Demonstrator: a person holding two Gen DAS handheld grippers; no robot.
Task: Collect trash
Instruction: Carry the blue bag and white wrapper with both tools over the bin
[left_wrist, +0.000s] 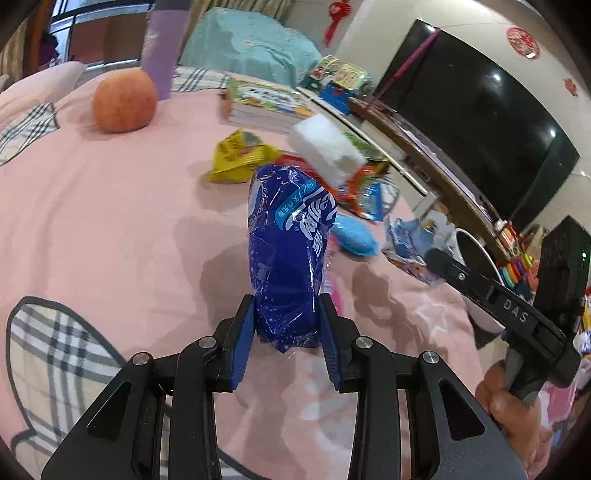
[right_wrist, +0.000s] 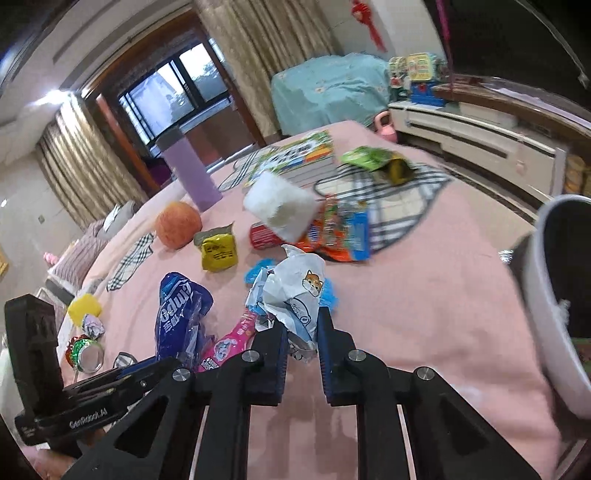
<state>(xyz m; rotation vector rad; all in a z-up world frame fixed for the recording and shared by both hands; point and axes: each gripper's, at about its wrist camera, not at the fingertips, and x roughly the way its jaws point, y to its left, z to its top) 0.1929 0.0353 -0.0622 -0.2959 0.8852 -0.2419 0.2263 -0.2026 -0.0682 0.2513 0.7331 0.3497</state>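
Note:
My left gripper (left_wrist: 287, 306) is shut on a dark blue plastic wrapper (left_wrist: 291, 236) that stands up from its pads above the pink bedspread (left_wrist: 110, 221). In the right wrist view that same wrapper (right_wrist: 179, 314) sticks out of the left gripper (right_wrist: 155, 365) at lower left. My right gripper (right_wrist: 303, 325) is shut on a crumpled white and light-blue wrapper (right_wrist: 299, 288) with a cat picture. A white bin (right_wrist: 554, 295) stands at the bed's right edge, close to the right gripper. In the left wrist view the right gripper (left_wrist: 434, 256) and the crumpled wrapper (left_wrist: 410, 240) are just in front of the bin (left_wrist: 476, 258).
On the bedspread lie a yellow packet (right_wrist: 218, 251), a white foam block (right_wrist: 279, 205), a red can (right_wrist: 262, 234), an orange-blue snack bag (right_wrist: 340, 236), a green bag (right_wrist: 373, 158), a pink tube (right_wrist: 229, 343), a peach-coloured fruit (right_wrist: 178, 225), a purple bottle (right_wrist: 192, 173) and books (left_wrist: 266, 107).

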